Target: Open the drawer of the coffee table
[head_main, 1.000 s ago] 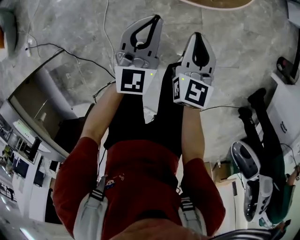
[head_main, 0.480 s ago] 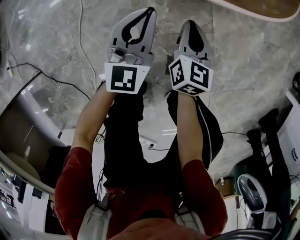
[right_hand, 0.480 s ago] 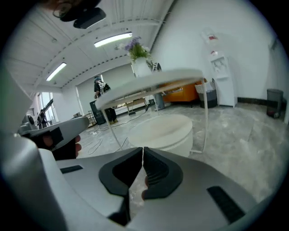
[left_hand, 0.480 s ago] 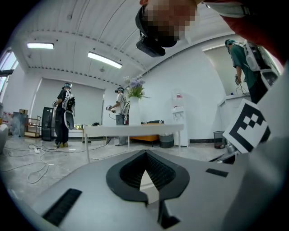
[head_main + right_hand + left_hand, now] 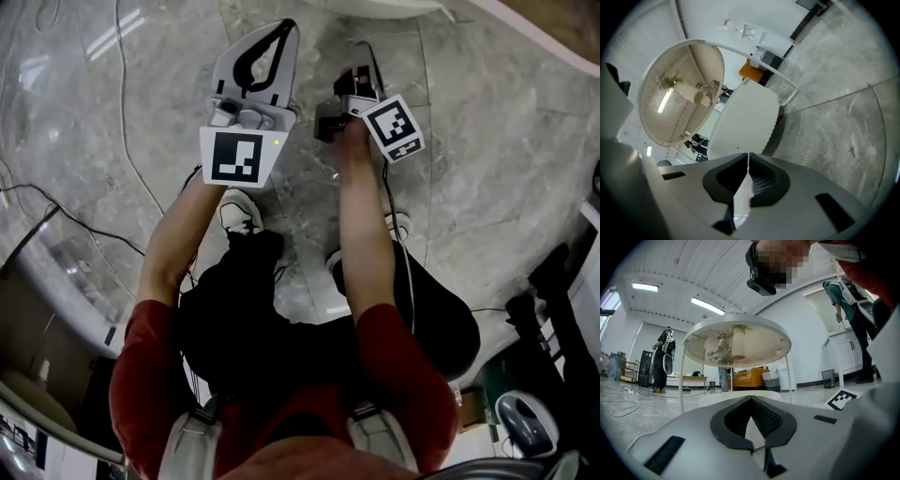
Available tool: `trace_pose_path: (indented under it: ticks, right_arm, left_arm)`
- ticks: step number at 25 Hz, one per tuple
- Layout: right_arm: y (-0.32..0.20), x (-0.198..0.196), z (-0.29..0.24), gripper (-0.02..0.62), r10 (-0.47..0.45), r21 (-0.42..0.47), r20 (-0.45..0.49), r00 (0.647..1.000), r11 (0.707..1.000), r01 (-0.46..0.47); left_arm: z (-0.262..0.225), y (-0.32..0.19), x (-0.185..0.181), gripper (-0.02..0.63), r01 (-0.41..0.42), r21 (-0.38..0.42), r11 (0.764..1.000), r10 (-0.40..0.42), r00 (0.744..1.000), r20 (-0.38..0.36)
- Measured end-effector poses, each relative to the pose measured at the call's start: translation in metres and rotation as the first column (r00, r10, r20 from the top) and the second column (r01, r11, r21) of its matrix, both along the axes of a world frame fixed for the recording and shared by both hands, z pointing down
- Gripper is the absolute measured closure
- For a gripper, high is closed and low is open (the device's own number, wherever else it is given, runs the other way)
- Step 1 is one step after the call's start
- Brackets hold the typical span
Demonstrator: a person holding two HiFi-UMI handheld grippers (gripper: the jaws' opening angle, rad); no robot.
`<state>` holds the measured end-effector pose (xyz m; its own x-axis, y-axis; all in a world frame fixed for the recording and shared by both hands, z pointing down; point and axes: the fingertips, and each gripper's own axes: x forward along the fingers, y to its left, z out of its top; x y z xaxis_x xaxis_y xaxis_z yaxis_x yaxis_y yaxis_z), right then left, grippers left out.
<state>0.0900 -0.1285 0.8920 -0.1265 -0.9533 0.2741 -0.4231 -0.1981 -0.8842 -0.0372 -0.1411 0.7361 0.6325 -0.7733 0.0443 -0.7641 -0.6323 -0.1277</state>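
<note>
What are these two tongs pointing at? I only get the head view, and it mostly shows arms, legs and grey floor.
Observer: The left gripper view shows a round coffee table with a white rim, on thin legs, just ahead and seen from below its top.
Visitor: Are the tongs holding anything?
Observer: No. In their own views the left tongs and the right tongs are both shut, with nothing between them.
Visitor: Is there anything behind the table?
Observer: An orange sofa, and a person standing far off at the left.
</note>
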Motion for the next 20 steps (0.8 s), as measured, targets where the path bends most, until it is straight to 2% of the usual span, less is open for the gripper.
trace_pose_path:
  ticks: [6, 9, 12, 14, 17, 20]
  right_arm:
    - [-0.022, -0.001, 0.037, 0.566, 0.032, 0.049, 0.131, 0.991, 0.998, -0.039]
    - [-0.037, -0.008, 0.039, 0.446, 0.001, 0.115, 0.188, 0.982, 0.993, -0.023]
    - [-0.048, -0.009, 0.04, 0.382, -0.019, 0.148, 0.187, 0.982, 0.989, -0.009]
    - [-0.05, -0.007, 0.048, 0.34, -0.025, 0.138, 0.14, 0.99, 0.99, 0.006]
    - [-0.061, -0.01, 0.038, 0.317, -0.07, 0.244, 0.1, 0.993, 0.969, 0.044]
    - [-0.067, -0.013, 0.032, 0.304, -0.08, 0.308, 0.142, 0.987, 0.951, 0.033]
  left_arm:
    - [0.023, -0.007, 0.0, 0.597, 0.009, 0.002, 1.0, -0.009, 0.999, -0.043]
    - [0.027, -0.009, 0.001, 0.598, 0.013, 0.007, 1.0, -0.013, 0.998, -0.054]
    - [0.028, -0.008, 0.003, 0.598, 0.005, 0.018, 1.0, -0.004, 0.999, -0.048]
    - [0.029, -0.008, 0.003, 0.598, 0.001, 0.021, 1.0, 0.0, 0.999, -0.036]
    - [0.033, -0.01, -0.001, 0.598, 0.01, 0.011, 1.0, -0.01, 1.0, -0.029]
    - [0.033, -0.013, -0.002, 0.598, 0.019, 0.005, 1.0, -0.019, 0.999, -0.028]
